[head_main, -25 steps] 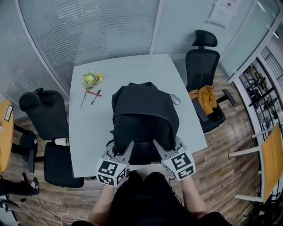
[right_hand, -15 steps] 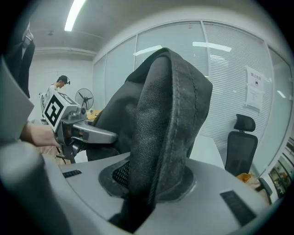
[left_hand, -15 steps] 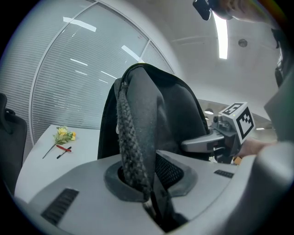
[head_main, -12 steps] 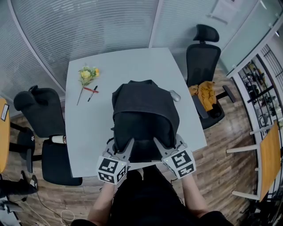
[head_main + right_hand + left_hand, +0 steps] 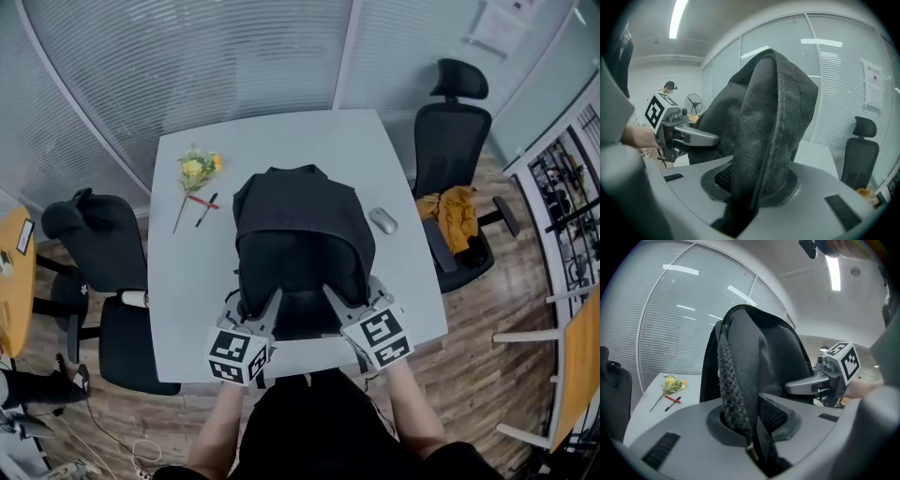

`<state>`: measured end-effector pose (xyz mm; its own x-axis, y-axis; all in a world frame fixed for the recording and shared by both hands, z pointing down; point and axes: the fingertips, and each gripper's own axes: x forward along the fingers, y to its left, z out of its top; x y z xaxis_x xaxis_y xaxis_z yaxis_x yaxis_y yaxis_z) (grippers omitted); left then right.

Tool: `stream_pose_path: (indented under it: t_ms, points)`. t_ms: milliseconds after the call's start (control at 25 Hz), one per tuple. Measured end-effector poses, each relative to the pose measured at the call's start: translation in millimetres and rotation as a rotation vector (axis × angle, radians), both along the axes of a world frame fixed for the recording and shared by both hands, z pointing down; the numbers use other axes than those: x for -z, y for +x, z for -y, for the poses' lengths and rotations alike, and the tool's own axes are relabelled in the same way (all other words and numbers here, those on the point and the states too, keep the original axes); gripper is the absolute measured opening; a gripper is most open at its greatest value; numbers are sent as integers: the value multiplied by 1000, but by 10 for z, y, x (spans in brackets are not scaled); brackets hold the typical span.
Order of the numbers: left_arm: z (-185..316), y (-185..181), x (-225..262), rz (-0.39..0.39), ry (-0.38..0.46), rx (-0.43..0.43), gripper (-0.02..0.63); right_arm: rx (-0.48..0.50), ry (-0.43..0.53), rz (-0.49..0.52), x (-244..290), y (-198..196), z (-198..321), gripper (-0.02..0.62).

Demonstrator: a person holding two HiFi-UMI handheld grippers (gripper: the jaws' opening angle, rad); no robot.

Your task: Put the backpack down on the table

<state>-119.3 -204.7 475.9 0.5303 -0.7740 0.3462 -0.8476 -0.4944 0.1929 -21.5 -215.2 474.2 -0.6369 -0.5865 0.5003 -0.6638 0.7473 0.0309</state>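
The black backpack (image 5: 300, 234) stands upright over the near half of the white table (image 5: 187, 272); whether its base touches the top I cannot tell. My left gripper (image 5: 272, 306) is shut on its left shoulder strap (image 5: 738, 390), which runs up from between the jaws in the left gripper view. On the other side, my right gripper (image 5: 330, 298) is shut on the right strap (image 5: 764, 140). Each gripper view shows the other gripper beside the bag: the right gripper (image 5: 806, 383) and the left gripper (image 5: 696, 136).
A yellow flower (image 5: 195, 169), a red pen (image 5: 199, 200) and a black pen (image 5: 204, 211) lie at the table's far left. A grey mouse (image 5: 382, 220) lies right of the bag. Black chairs (image 5: 89, 234) (image 5: 450, 131) flank the table; an orange cloth (image 5: 457, 211) lies on the right one.
Both grippers have carried the backpack forward over the table. Its near edge now shows under the marker cubes, and the mouse is clear of the bag's side.
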Motion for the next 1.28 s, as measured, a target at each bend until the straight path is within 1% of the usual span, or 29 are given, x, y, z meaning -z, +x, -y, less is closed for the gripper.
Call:
stream_pose_path:
  t_ms: [400, 640, 1000, 1280]
  points:
    - [640, 4, -91, 58, 18, 69, 69, 53, 30, 31, -103, -5, 702, 98]
    - [945, 10, -95, 103, 32, 87, 69, 42, 36, 51, -119, 2, 1007, 98]
    - [1311, 48, -111, 138, 63, 92, 69, 30, 82, 60, -124, 42, 1358, 98]
    - [1470, 12, -200, 144, 64, 96, 71, 26, 88, 65, -196, 8, 1503, 98]
